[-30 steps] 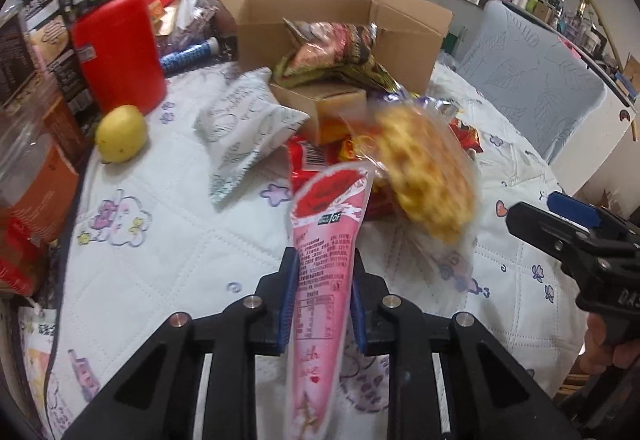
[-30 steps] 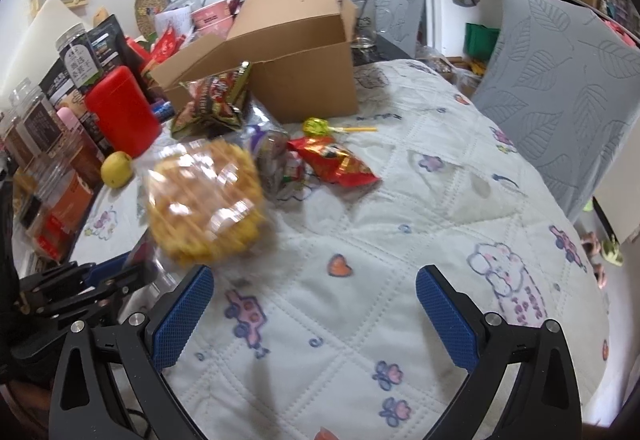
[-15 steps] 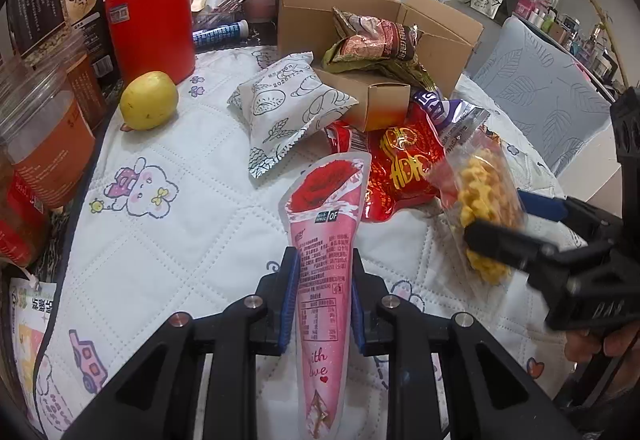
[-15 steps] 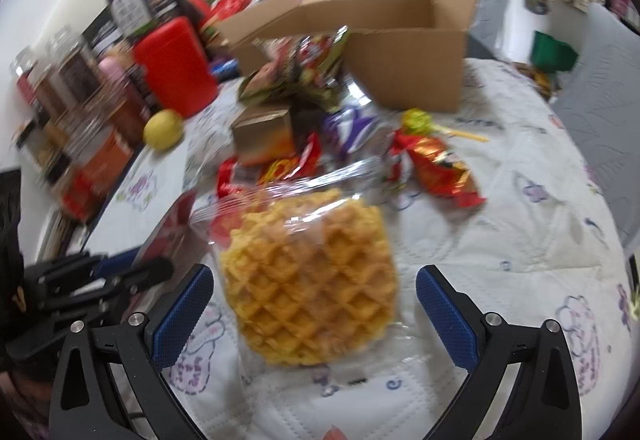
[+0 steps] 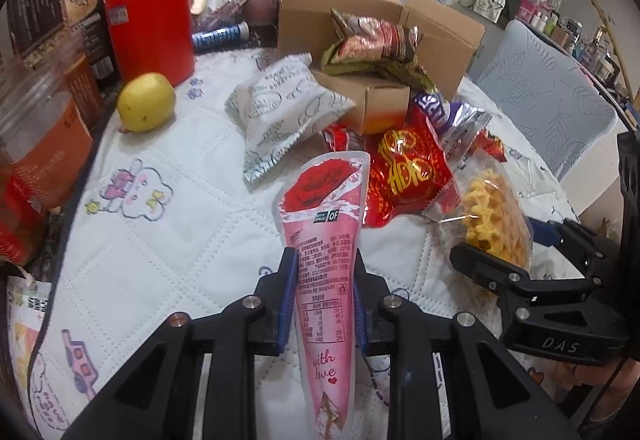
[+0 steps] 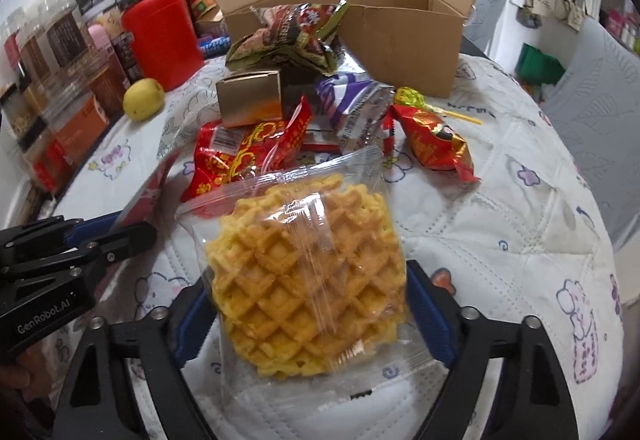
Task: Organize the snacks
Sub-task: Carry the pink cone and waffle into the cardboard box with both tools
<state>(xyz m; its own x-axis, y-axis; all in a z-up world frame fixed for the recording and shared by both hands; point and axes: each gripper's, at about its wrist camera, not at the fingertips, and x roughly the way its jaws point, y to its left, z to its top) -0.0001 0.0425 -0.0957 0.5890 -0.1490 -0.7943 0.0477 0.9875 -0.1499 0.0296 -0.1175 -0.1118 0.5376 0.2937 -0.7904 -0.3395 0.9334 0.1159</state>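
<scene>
The left gripper [image 5: 324, 294] stays clamped on the pink cone [image 5: 326, 264], ready to sort. The right gripper's [image 6: 310, 314] jaws are closing around the waffle [image 6: 306, 268] to lift it

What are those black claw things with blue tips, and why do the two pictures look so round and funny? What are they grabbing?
Those are hand-held grabbing tools. A person holds one in each hand, and each has a little wide-eyed camera looking along its fingers, so each picture comes from one tool.

In the left view, the left claw is shut on a pink cone-shaped packet printed with a red rose. In the right view, the right claw is closing around a golden waffle in a clear wrapper.

They are over a white quilted tablecloth with cartoon bunnies. On it lie shiny red snack bags, a yellow lemon, a red plastic canister and an open brown cardboard box.
</scene>
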